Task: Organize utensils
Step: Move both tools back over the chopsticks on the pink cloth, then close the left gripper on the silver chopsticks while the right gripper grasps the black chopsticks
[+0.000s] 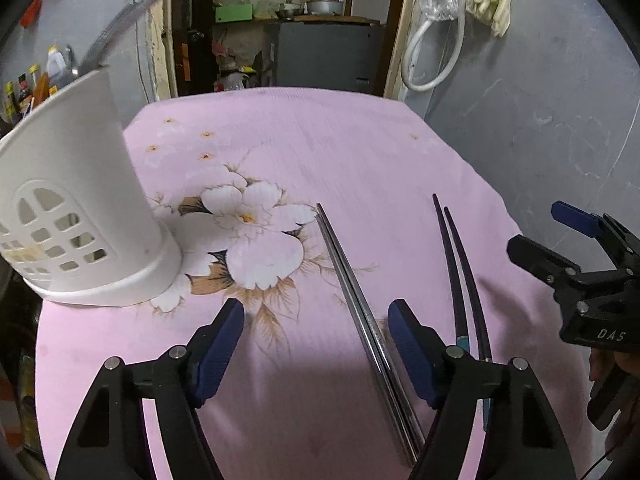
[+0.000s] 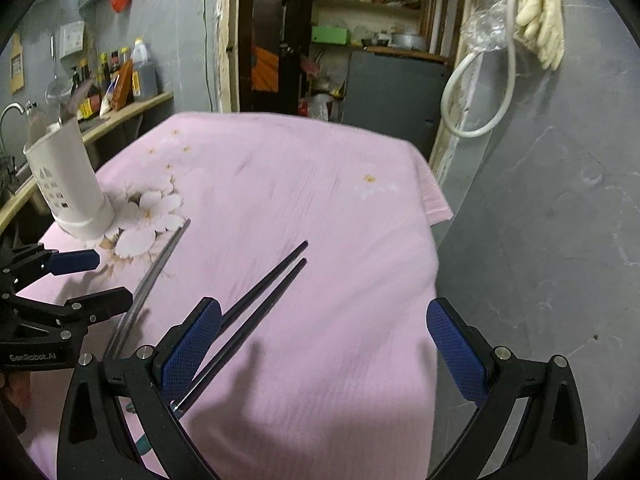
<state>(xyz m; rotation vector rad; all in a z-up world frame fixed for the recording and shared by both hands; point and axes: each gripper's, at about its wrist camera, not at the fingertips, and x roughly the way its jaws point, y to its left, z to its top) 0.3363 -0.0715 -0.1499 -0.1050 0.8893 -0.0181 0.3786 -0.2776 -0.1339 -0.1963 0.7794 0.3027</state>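
Note:
A pair of steel chopsticks (image 1: pixel 362 312) lies on the pink cloth, running under my left gripper's right finger. My left gripper (image 1: pixel 316 344) is open and empty just above the cloth. A pair of black chopsticks (image 1: pixel 460 272) lies to the right of the steel pair. A white slotted utensil holder (image 1: pixel 76 216) stands at the left. In the right wrist view my right gripper (image 2: pixel 324 344) is open and empty; the black chopsticks (image 2: pixel 264 292) run past its left finger, the steel chopsticks (image 2: pixel 154 276) lie further left, and the holder (image 2: pixel 72 184) stands at the far left.
The pink flowered cloth (image 1: pixel 320 152) covers the table, whose right edge (image 2: pixel 434 280) drops to a grey floor. A counter with bottles (image 2: pixel 116 76) and a sink tap lies to the left. A doorway with shelves (image 1: pixel 296 16) is behind the table.

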